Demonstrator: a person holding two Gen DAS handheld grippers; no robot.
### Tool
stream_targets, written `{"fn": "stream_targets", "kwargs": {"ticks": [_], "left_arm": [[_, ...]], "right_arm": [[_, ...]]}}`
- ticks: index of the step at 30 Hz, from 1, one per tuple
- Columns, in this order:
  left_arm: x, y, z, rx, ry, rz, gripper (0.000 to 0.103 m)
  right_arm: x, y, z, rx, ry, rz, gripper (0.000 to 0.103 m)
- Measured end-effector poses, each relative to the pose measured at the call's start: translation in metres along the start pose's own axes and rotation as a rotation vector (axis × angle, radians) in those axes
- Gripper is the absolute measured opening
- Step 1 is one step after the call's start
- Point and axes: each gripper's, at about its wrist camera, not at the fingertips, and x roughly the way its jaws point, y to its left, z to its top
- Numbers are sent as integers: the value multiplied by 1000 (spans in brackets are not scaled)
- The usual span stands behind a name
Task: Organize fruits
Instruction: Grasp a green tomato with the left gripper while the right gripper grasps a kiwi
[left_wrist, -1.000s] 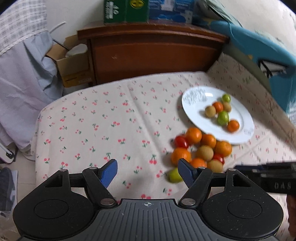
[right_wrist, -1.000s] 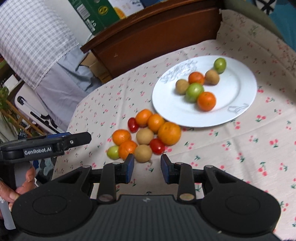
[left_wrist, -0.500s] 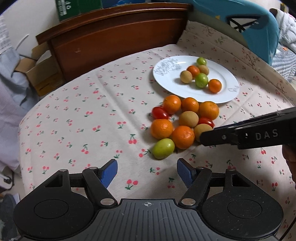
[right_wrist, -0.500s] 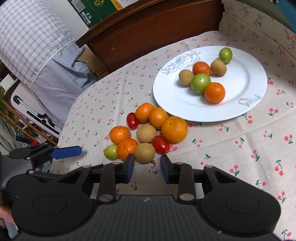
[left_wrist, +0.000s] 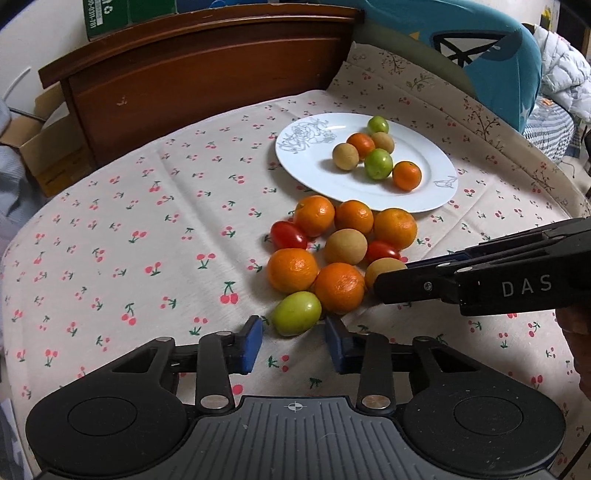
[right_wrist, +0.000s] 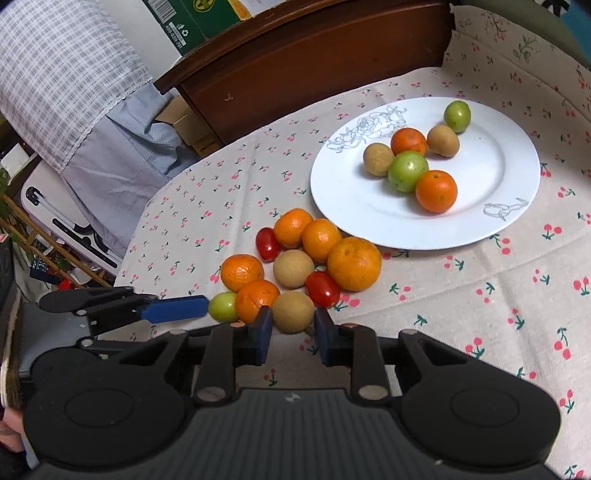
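Observation:
A white plate (left_wrist: 436, 192) (right_wrist: 517, 206) holds several small fruits. In front of it a heap of oranges, red tomatoes and tan fruits lies on the cherry-print cloth. The green fruit (left_wrist: 296, 313) (right_wrist: 222, 306) is nearest, just between the tips of my left gripper (left_wrist: 293, 341). Its jaws are closing, with a small gap still showing on either side. My right gripper (right_wrist: 293, 330) is closing too, and its blue pads sit against both sides of a tan fruit (right_wrist: 293, 312) (left_wrist: 384, 267). In the left wrist view its black finger covers part of that fruit.
A dark wooden headboard (left_wrist: 207, 74) stands behind the cloth, with green boxes on top. A cardboard box (left_wrist: 40, 147) and checked fabric (right_wrist: 66, 66) lie to the left. A teal chair (left_wrist: 491, 55) is at the back right. Bare cloth spreads left of the heap.
My left gripper has dropped and come in on the green fruit while its jaws narrowed sharply. My right gripper has stayed put, and its jaws have drawn in onto the tan fruit.

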Motion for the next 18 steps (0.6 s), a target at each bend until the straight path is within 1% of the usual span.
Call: {"fn": "stream_targets", "kwargs": {"ticks": [4,8,11,12,13,14,18], "left_arm": [[2,0,1,-2,0,-2,34],[4,-1,2,5,-5,13,35],[4,-2,3,6,-7,6,35],[4,-1,3,5,-8,1,34],[4,-2,3,7,-9,-3,29],[4,-3,3,11,-10,-6,27],[0,-6,2,16,-9,2,27]], "right_arm": [[-2,-1,0,5,5,6,25],[-2,-1,0,7,10,6,25],[-2,-2,-1,6,10,5,25],[-2,-2,0,7,11,6,25],[-2,-2,0,8,12,7,25],[-2,-2,0,8,11,7,25],[-3,-2,-1,3,11,6,25]]}}
